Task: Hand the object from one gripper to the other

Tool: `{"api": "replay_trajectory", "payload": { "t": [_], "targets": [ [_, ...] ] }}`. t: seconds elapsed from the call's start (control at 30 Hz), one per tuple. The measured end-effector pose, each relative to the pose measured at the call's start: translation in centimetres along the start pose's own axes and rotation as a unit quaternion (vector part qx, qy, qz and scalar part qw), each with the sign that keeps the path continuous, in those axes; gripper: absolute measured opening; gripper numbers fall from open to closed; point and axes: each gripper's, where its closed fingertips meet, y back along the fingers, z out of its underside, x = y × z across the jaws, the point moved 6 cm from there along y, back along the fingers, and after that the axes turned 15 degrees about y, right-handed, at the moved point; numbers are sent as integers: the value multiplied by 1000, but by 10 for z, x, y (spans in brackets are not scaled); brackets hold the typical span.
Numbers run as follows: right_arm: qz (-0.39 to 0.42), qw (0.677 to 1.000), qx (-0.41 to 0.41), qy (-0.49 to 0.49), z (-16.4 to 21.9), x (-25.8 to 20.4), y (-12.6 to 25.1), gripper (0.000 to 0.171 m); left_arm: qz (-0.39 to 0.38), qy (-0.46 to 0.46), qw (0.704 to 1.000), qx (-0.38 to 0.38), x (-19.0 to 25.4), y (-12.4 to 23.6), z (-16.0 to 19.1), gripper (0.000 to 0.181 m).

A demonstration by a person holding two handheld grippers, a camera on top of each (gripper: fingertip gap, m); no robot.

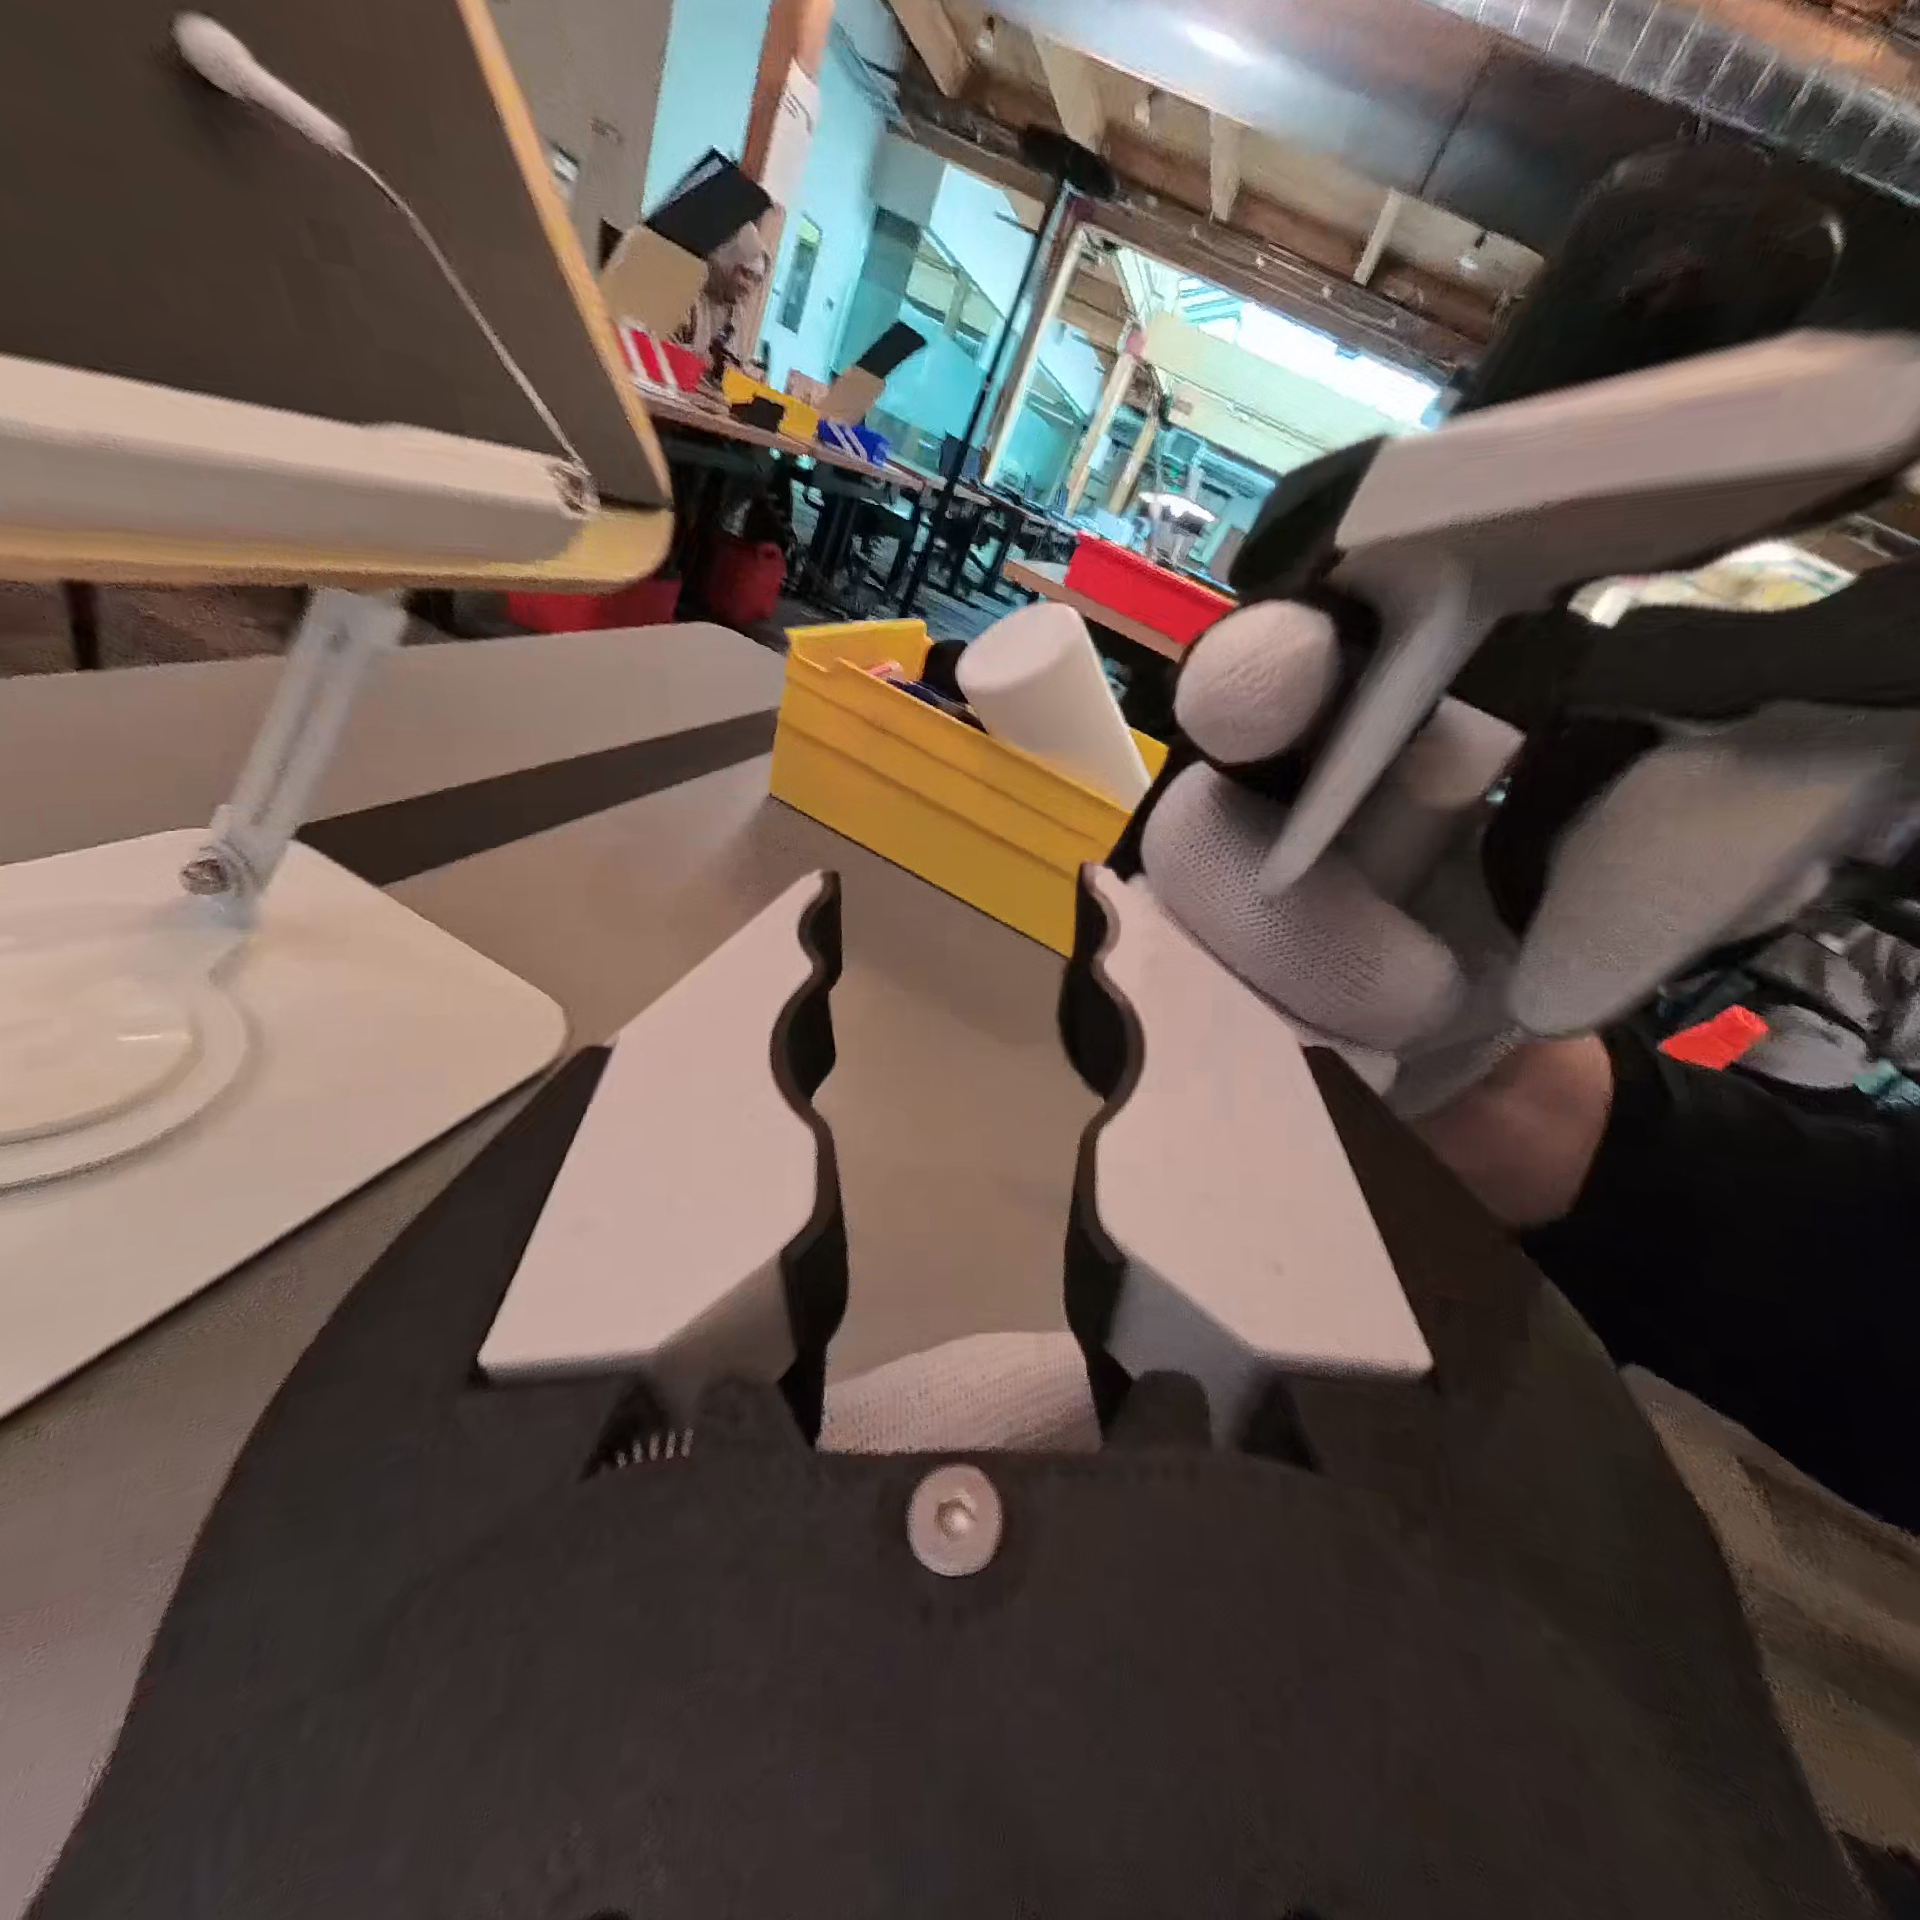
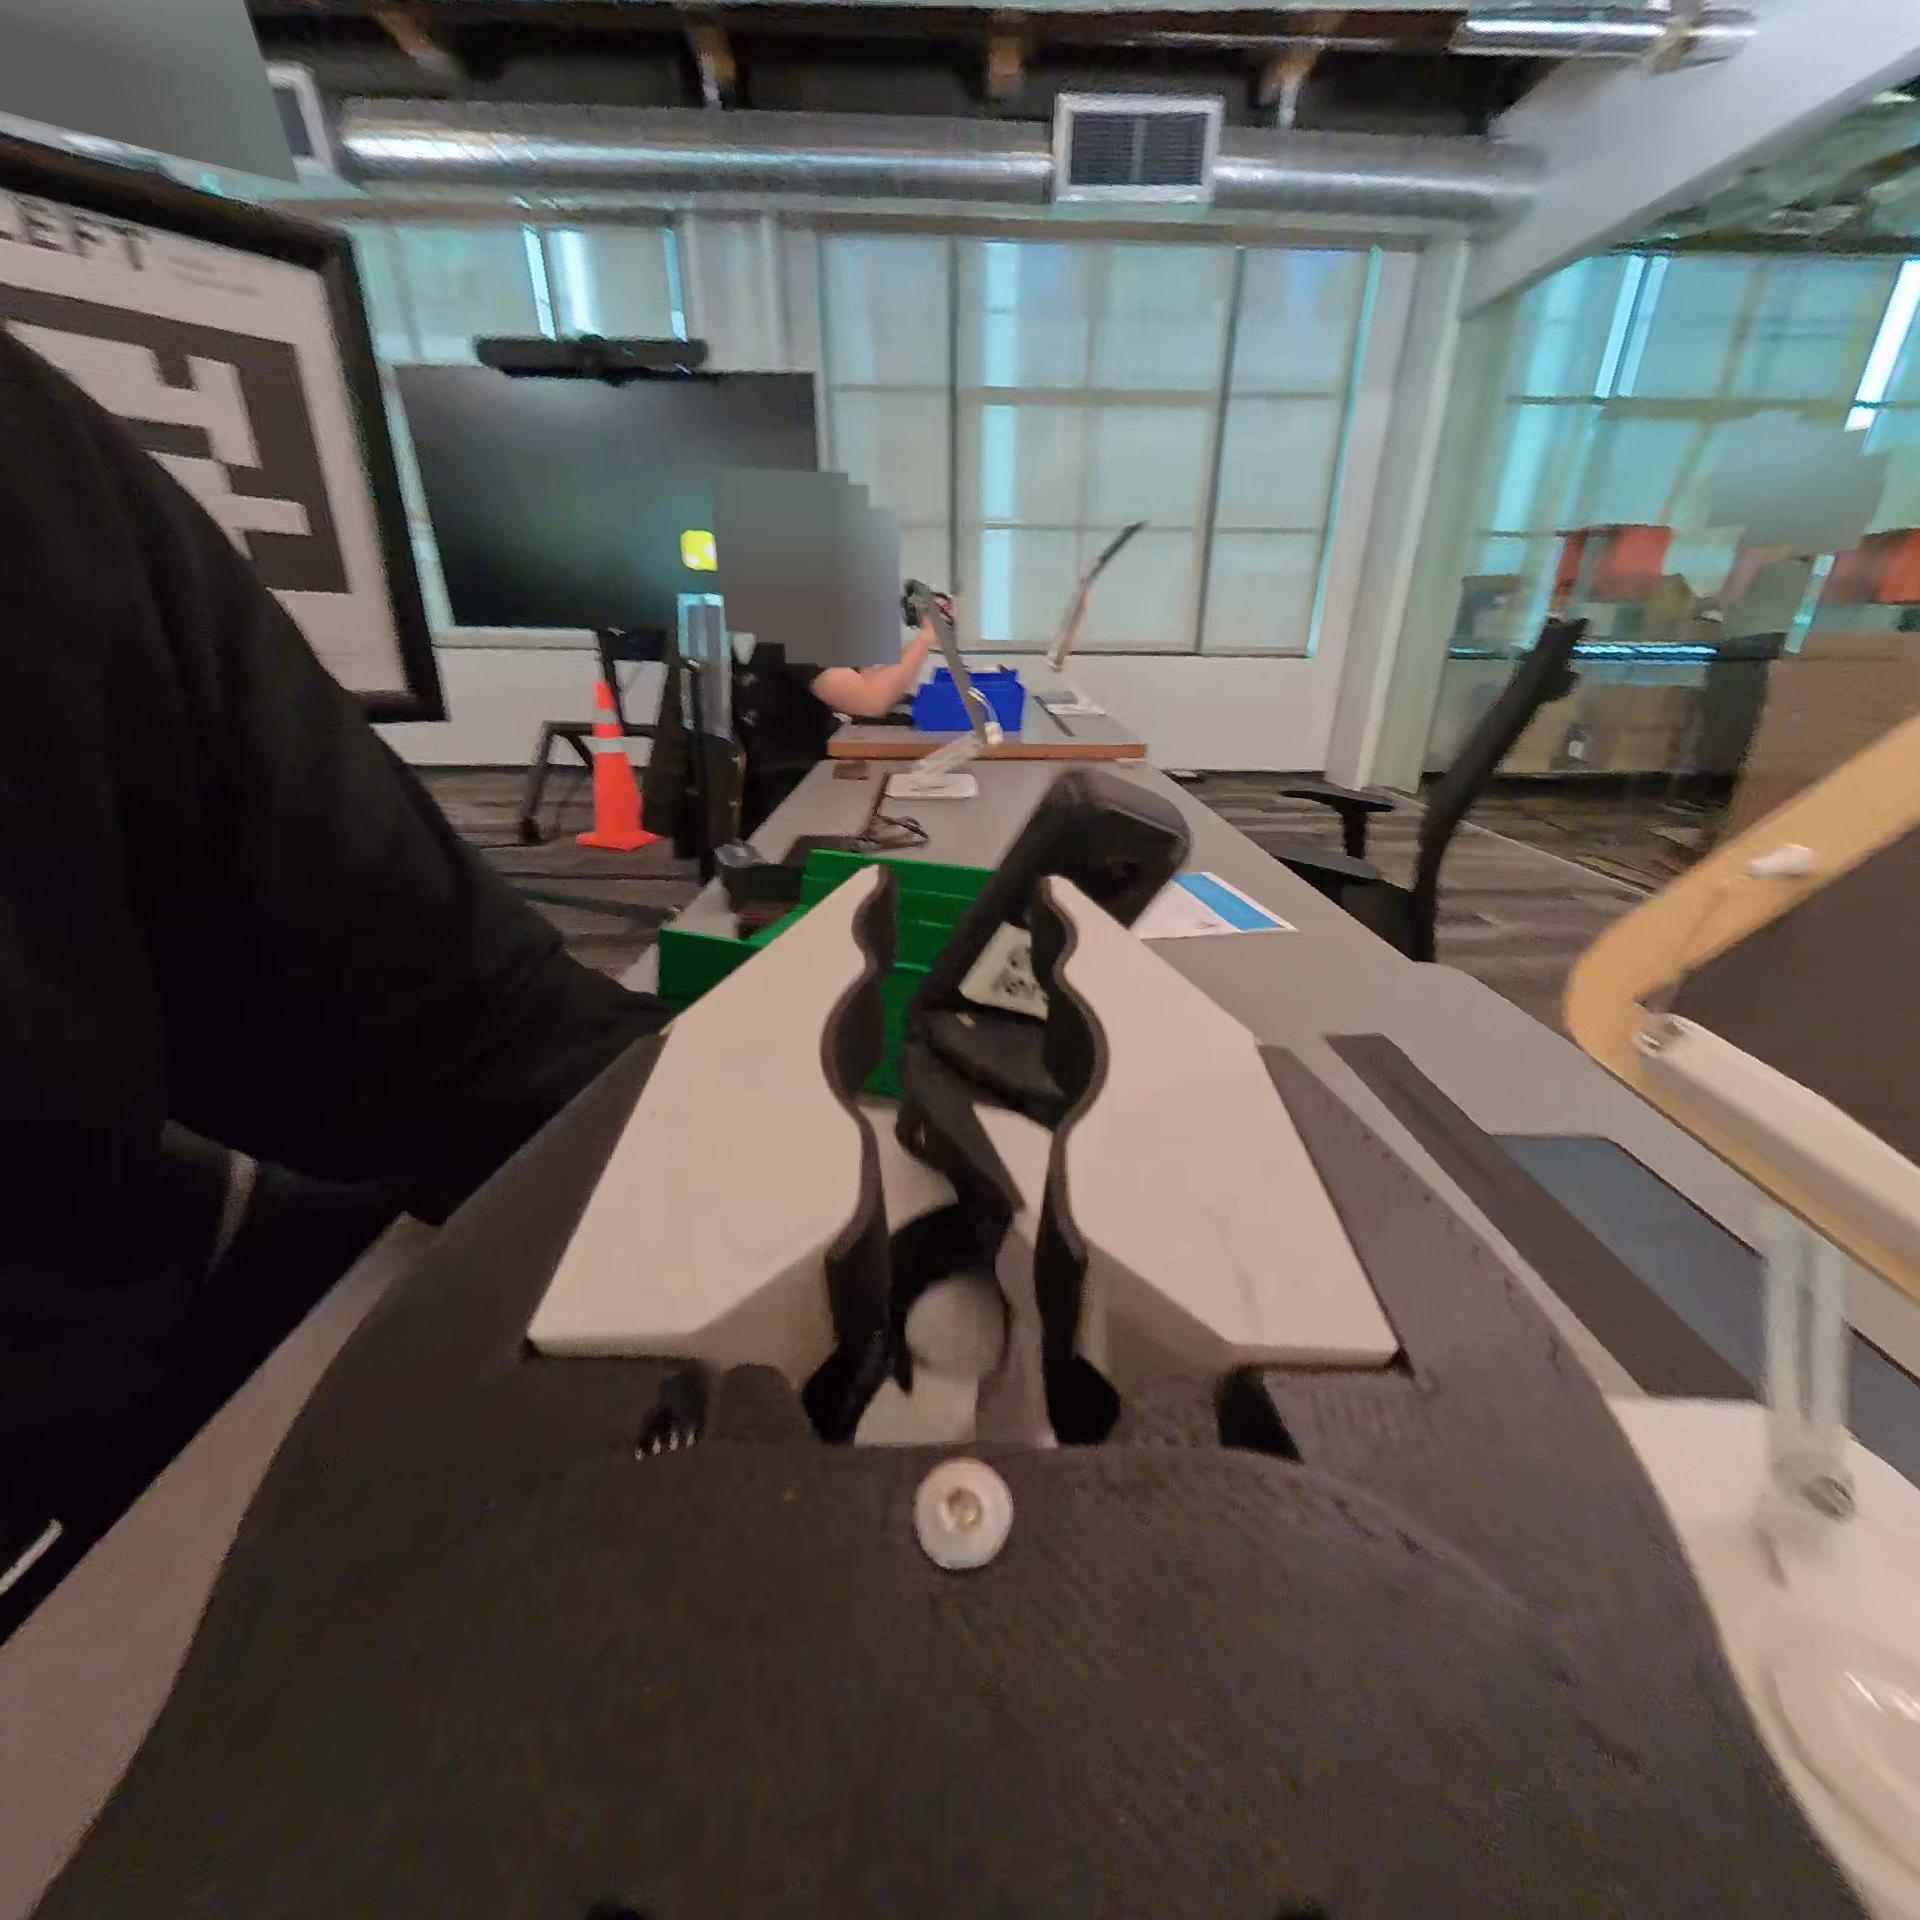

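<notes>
In the right wrist view, my right gripper (image 2: 964, 891) is shut on a black handheld device (image 2: 1091, 842) with a white label and a dangling black strap (image 2: 956, 1153). The device sticks up and to the right from between the pads, above the grey table (image 2: 1351, 997). In the left wrist view, my left gripper (image 1: 956, 902) is open and empty, low over the table (image 1: 935, 1039). A grey-gloved hand (image 1: 1299, 914) holds the right gripper's body (image 1: 1621, 457) just right of my left fingertips. Its fingertips and the device do not show clearly there.
A yellow bin (image 1: 935, 821) holding a white cylinder (image 1: 1049, 696) stands ahead of the left gripper. A white stand base (image 1: 208, 1039) carries a tilted wood-edged board (image 1: 312, 260) at left. A green bin (image 2: 727, 961) sits behind the right gripper. A black sleeve (image 2: 208, 883) fills the left. Some 12 centimetres of space lies between my two pairs of fingers.
</notes>
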Motion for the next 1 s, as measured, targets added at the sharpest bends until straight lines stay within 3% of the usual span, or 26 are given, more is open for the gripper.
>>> {"api": "replay_trajectory", "payload": {
  "t": [0.2, 0.27, 0.37, 0.4, 0.43, 0.47, 0.53, 0.7, 0.83, 0.93, 0.97, 1.0],
  "targets": [
    [-43, 999, 2, -2, -2, -14, -19, 41, 49, 34, 998, -12, 8, -4, 9, 36],
    [-56, 998, -2, -2, -4, -17, -20, 42, 36, 3, 999, -14, 12, -4, 8, 36],
    [-122, 992, 10, -20, -8, -39, -33, 58, 5, -7, 999, -45, 15, -12, 17, 19],
    [-143, 989, 4, -33, -7, -49, -43, 61, 4, -5, 999, -52, 18, -15, 22, 4],
    [-149, 987, -53, -18, 1, -55, -52, 56, 7, -6, 999, -45, 18, -14, 23, 1],
    [-146, 986, -74, 1, 3, -57, -55, 64, 11, -10, 999, -39, 15, -11, 20, 13],
    [-145, 989, -18, -18, -9, -51, -46, 61, 31, 5, 999, -37, 11, -5, 11, 38],
    [-50, 997, 57, -7, -27, -17, -8, 63, 129, 22, 990, -51, 24, 12, -6, 37],
    [-65, 997, 43, -2, -25, -22, -11, 69, 158, 46, 985, -60, 30, 7, 6, 33],
    [-82, 996, 43, 4, -28, -31, -14, 73, 145, 30, 987, -62, 31, 6, 4, 44],
    [-87, 996, 37, 9, -28, -34, -16, 75, 126, 23, 990, -51, 30, 4, 3, 41],
    [-102, 994, 41, 4, -29, -40, -19, 82, 80, 11, 996, -41, 24, 0, 4, 25]
  ]
}}
